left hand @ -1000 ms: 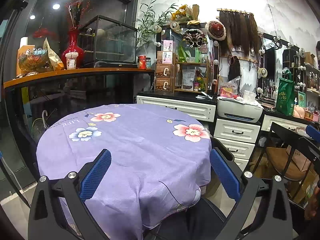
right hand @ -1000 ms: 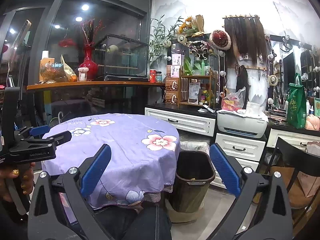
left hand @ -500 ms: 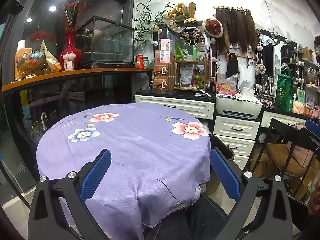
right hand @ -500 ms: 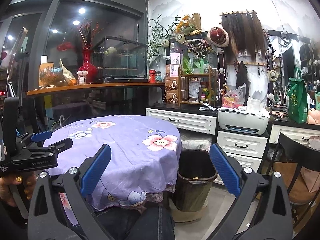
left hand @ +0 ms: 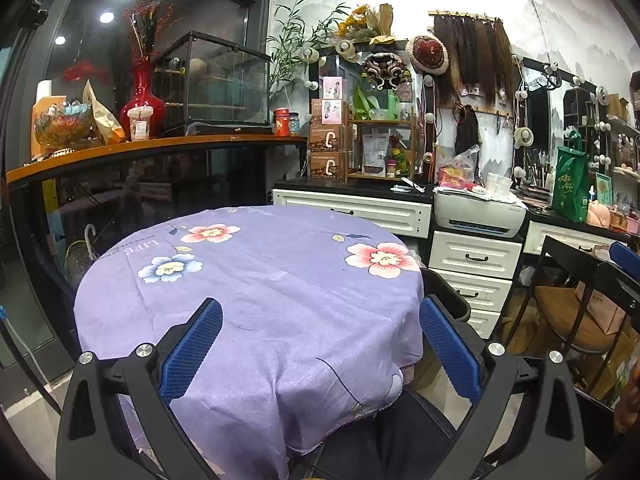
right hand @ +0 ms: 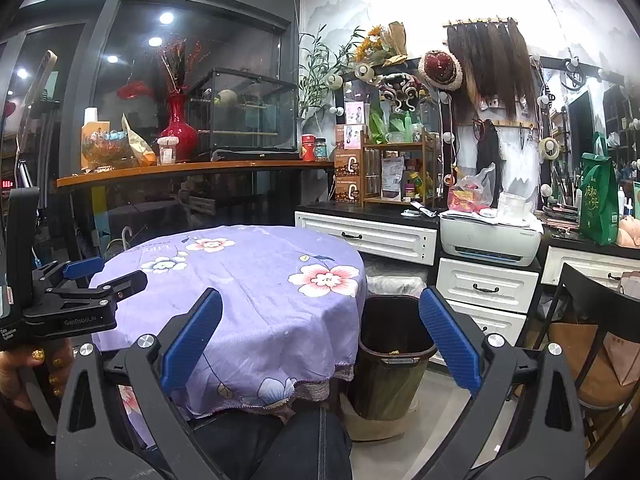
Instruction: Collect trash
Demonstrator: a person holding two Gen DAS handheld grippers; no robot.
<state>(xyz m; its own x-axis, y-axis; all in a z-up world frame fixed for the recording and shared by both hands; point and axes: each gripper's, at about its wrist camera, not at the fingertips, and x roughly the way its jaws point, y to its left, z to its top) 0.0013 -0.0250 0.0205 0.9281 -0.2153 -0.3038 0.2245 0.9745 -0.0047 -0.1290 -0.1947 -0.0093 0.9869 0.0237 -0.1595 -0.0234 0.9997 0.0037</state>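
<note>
Dark brown plastic trash bin (right hand: pixel 394 354) sits upright on the floor, between the right gripper's (right hand: pixel 320 334) fingers, yellowish scraps inside.

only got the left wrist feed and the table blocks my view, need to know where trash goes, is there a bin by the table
Observer: Yes, the right wrist view shows a dark bin on the floor, just right of the table.
Operator: anything in it
Observer: A few small yellowish bits lie near its front rim; the rest of the inside looks dark.
Operator: is my right gripper holding something
Observer: No, the right gripper is open, with nothing between its fingers.
Operator: and how does my left one look from there
Observer: The left gripper shows at the frame's left edge, open, level with the table's left edge, held in a hand.
</note>
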